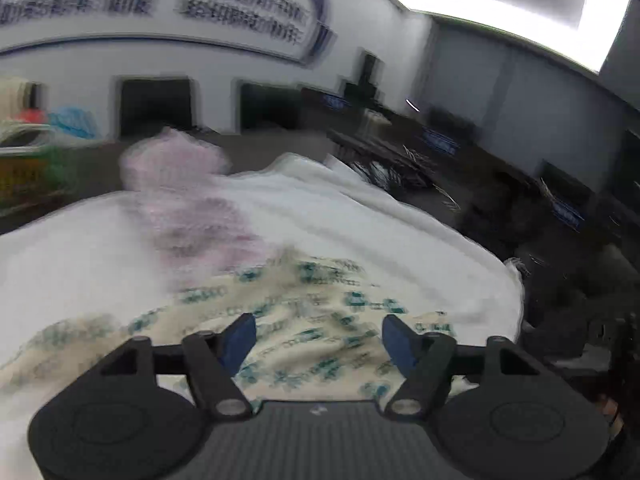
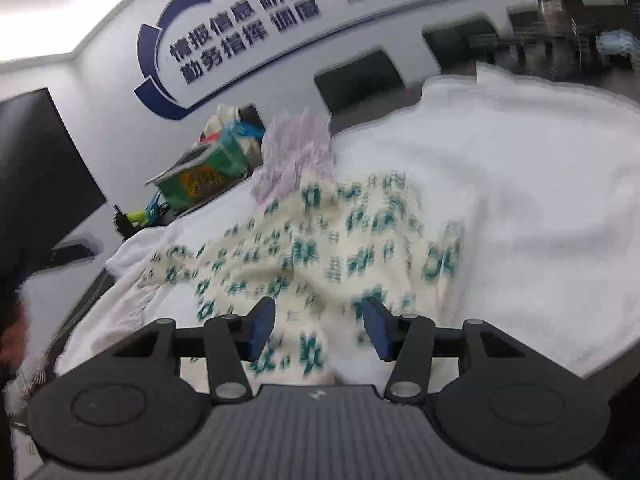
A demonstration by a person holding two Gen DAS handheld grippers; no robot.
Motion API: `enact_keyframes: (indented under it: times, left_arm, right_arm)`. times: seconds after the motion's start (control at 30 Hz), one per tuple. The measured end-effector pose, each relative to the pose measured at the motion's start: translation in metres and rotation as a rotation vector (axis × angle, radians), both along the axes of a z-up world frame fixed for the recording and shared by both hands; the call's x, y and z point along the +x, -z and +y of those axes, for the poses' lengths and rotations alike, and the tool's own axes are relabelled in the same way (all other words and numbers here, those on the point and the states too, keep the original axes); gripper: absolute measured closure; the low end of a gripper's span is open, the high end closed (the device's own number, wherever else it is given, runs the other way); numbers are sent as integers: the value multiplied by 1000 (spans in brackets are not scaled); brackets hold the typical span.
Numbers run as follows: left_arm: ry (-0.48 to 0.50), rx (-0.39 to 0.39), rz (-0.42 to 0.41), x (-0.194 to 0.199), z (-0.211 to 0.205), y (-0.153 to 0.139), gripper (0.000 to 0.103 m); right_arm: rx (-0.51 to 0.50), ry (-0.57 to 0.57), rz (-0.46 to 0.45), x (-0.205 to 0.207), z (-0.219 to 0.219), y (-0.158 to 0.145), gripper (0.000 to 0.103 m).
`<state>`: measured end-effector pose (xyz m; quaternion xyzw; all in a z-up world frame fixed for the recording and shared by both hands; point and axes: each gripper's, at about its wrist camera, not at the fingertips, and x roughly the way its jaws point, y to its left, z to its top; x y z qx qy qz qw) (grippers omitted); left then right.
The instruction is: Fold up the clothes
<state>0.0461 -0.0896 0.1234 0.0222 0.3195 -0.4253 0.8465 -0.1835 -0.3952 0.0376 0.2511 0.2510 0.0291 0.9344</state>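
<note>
Clothes (image 2: 240, 122) heaped in green bin (image 2: 200, 178) beside white sheet (image 2: 520, 200)

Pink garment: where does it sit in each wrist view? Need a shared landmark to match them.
Left wrist: pink garment lies left of centre on the white cloth, beyond the green-patterned garment.
Right wrist: pink garment sits centre, upper half, just past the far end of the green-patterned garment.
Shared landmark: the green box, to the left of the pink garment in both views.

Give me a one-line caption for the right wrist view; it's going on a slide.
Open right gripper poised over a crumpled cream garment with teal print on a white cloth.
</note>
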Motion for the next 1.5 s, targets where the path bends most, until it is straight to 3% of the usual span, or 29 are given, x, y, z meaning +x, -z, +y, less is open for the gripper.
enact_keyframes:
  times: [0.07, 0.2, 0.3, 0.33, 0.37, 0.4, 0.5, 0.6, 0.7, 0.73, 0.77, 0.83, 0.97, 1.13, 1.2, 1.23, 1.27, 1.4, 1.5]
  left_arm:
    - [30, 58, 31, 31, -54, 18, 37]
    - [125, 147, 227, 73, -125, 66, 58]
    - [151, 203, 245, 79, -143, 91, 60]
    - [140, 229, 239, 81, -143, 96, 68]
    - [144, 232, 228, 82, -142, 99, 89]
    - [157, 221, 217, 84, -140, 98, 98]
    - [173, 166, 194, 87, -132, 92, 99]
    - [187, 108, 205, 90, -124, 84, 99]
    - [161, 73, 215, 98, -119, 83, 98]
    - [151, 69, 223, 100, -120, 85, 98]
    - [135, 75, 231, 101, -123, 87, 98]
    - [109, 90, 236, 102, -125, 92, 97]
    - [81, 67, 244, 111, -124, 94, 78]
    - [116, 91, 290, 117, -130, 98, 72]
    - [114, 104, 294, 115, -133, 100, 77]
    - [110, 103, 292, 114, -134, 100, 98]
    - [104, 91, 293, 114, -134, 99, 100]
    - [70, 4, 278, 108, -123, 93, 100]
    - [60, -6, 257, 99, -115, 92, 100]
  right_arm:
    - [7, 43, -23, 0, -4, 4, 53]
    - [30, 70, -4, 13, -10, 9, 54]
    - [90, 12, 28, 24, -9, 20, 54]
    - [107, -8, 38, 28, -8, 24, 54]
    - [112, -28, 55, 33, -7, 27, 54]
    - [104, -40, 58, 36, -5, 28, 54]
    - [41, -44, 49, 44, 2, 29, 54]
    - [-39, 27, 55, 58, 12, 29, 56]
    - [-42, 50, 3, 67, 21, 29, 56]
    - [-41, 58, -15, 70, 23, 30, 59]
    - [-41, 57, -19, 69, 26, 29, 70]
    - [-42, 46, -13, 65, 30, 27, 76]
    - [-45, 24, 1, 56, 39, 23, 74]
    - [-51, 53, 45, 65, 43, 30, 74]
    - [-41, 68, 38, 76, 42, 35, 75]
    - [-45, 71, 26, 79, 43, 36, 80]
    - [-54, 72, 10, 81, 44, 35, 97]
    - [-238, 100, -74, 69, 58, 23, 101]
    - [-332, 82, -115, 54, 72, 14, 101]
